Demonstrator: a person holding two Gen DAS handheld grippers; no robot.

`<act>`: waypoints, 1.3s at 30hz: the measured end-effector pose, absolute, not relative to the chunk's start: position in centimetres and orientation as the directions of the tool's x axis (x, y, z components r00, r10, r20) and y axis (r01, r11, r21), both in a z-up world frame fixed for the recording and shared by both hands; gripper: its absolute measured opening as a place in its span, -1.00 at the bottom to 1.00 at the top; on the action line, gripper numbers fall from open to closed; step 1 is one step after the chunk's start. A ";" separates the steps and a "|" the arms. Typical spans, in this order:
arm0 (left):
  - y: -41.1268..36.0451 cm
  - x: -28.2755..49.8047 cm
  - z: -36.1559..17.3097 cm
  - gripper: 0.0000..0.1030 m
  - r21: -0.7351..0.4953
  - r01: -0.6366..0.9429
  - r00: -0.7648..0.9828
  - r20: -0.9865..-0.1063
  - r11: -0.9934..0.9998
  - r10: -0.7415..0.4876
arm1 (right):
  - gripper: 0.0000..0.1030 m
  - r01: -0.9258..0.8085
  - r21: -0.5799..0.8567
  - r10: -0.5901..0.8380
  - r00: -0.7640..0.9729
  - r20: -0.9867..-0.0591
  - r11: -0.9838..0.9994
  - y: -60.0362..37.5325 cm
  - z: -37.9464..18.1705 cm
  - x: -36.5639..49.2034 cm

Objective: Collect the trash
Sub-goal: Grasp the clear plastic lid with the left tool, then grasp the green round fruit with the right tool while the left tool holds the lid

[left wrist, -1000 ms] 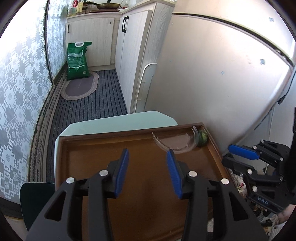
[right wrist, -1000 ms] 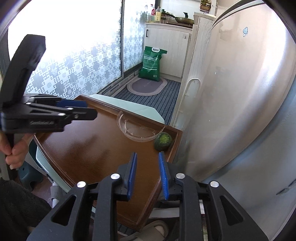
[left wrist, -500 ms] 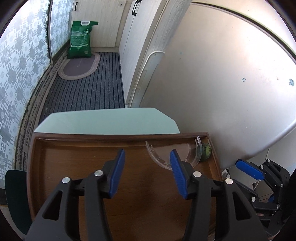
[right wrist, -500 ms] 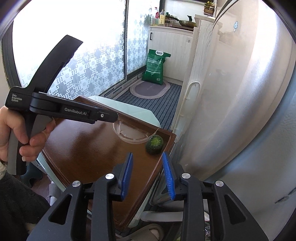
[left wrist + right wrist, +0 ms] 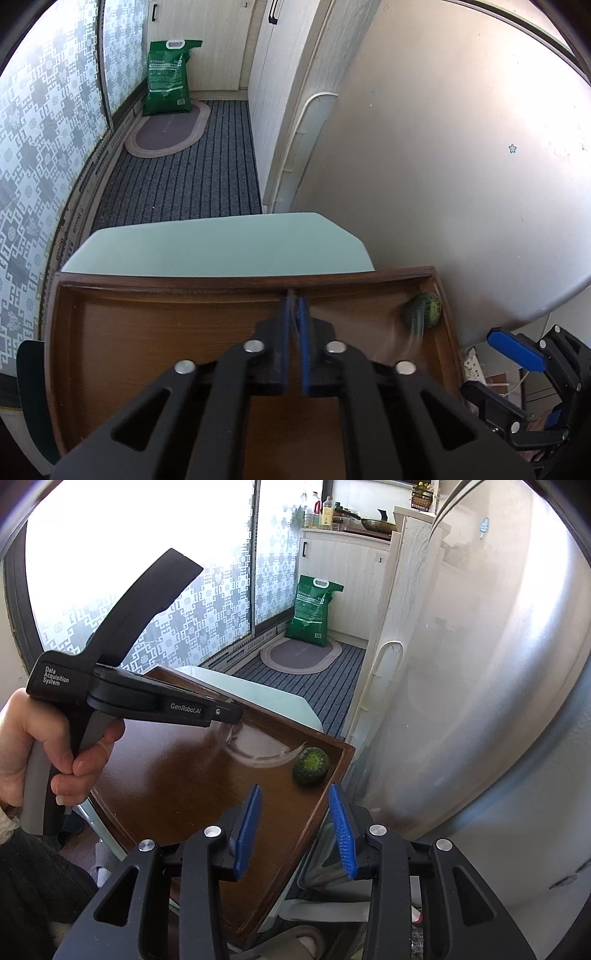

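Left hand-held gripper [image 5: 294,306] pinched narrow on rim of clear plastic lid [image 5: 258,751], over wooden tray [image 5: 177,771]. Lid likely light, thin, slippery, crackable; rim best hold. Right hand-held gripper [image 5: 295,827] wide, empty; green rind [image 5: 311,766] just ahead.

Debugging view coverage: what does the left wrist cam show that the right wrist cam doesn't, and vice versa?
Left wrist only: the left tongs seen head-on, shut on a blurred clear plastic piece.

Right wrist only: the hand squeezing the left handle, and bottles and a pan on the far counter.

Both: wooden tray, green ball, green bag, and the open right tongs.
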State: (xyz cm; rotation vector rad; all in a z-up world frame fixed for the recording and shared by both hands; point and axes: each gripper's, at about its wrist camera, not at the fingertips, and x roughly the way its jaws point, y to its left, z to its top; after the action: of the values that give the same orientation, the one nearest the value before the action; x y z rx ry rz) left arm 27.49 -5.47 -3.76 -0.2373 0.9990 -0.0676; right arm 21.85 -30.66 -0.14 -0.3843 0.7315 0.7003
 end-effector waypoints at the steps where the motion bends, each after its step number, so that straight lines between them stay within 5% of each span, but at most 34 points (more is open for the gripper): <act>1: -5.0 27.4 -3.8 -0.92 -0.232 -0.060 0.546 -0.822 0.971 -0.163 | -0.25 -0.700 -0.086 0.442 0.536 -0.719 0.709 -30.5 -0.1 22.0; 27: -1.6 21.6 0.4 -0.93 -0.246 0.033 0.619 -0.756 0.969 -0.213 | -0.26 -0.531 -0.205 0.209 0.617 -0.759 0.822 -25.4 -3.0 24.9; 31: -1.2 21.4 0.9 -0.93 -0.248 0.043 0.625 -0.749 0.968 -0.220 | -0.13 -0.534 -0.170 0.232 0.603 -0.763 0.828 -25.2 -2.9 25.1; 39: -0.9 20.6 1.4 -0.93 -0.259 0.056 0.627 -0.743 0.964 -0.235 | -0.18 -0.556 -0.095 0.297 0.571 -0.765 0.825 -25.8 -2.3 25.1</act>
State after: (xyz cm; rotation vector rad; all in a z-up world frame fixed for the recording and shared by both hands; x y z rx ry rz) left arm 20.61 -0.92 1.40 -0.2195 0.8797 -0.1685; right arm 25.11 -25.84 -2.32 -0.3455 0.8215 0.5120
